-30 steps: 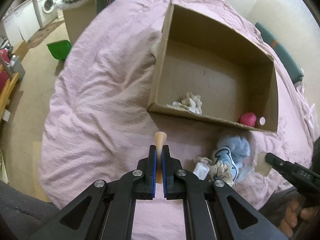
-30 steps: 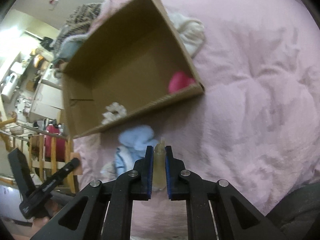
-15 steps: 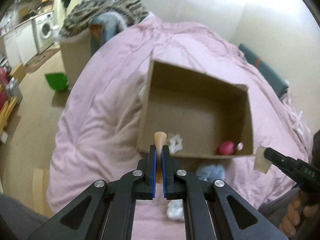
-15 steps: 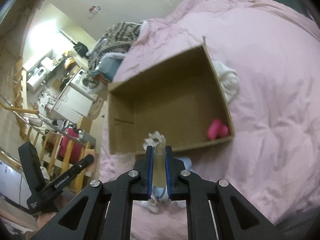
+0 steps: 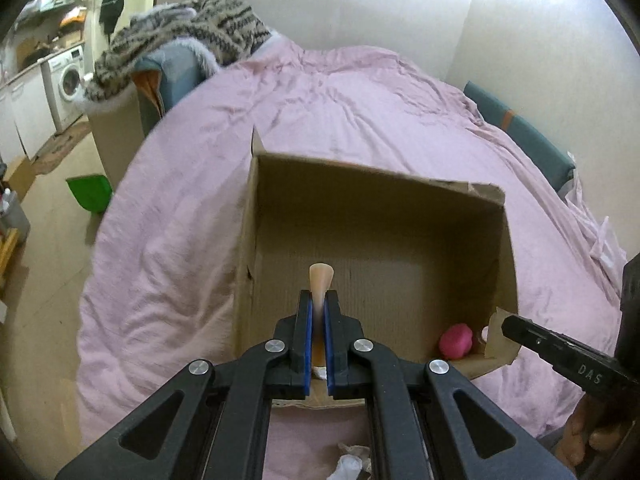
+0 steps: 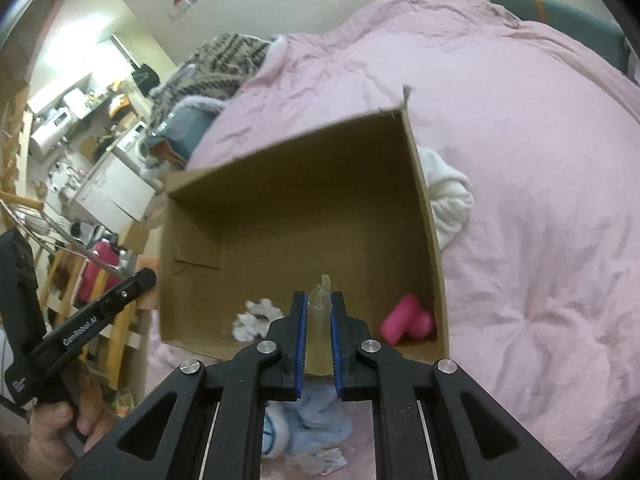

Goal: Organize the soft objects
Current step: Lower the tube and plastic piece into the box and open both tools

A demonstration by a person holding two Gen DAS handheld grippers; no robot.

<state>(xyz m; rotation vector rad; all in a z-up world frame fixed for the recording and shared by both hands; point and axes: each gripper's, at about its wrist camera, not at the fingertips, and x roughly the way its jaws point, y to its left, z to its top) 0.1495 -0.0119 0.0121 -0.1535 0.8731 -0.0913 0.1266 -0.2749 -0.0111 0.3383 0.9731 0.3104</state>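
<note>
Cardboard box [image 6: 304, 216] ahead of both tongs | left tongs [image 5: 317, 322], right tongs [image 6: 319, 320] pressed together, empty | step: between picks | next: spread over blue sock [image 6: 316, 420] below right tongs

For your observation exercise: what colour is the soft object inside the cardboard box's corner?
Bright pink; clearest in the right wrist view.

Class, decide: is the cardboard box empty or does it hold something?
Not empty: the cardboard box holds a pink soft item and a white one.
</note>
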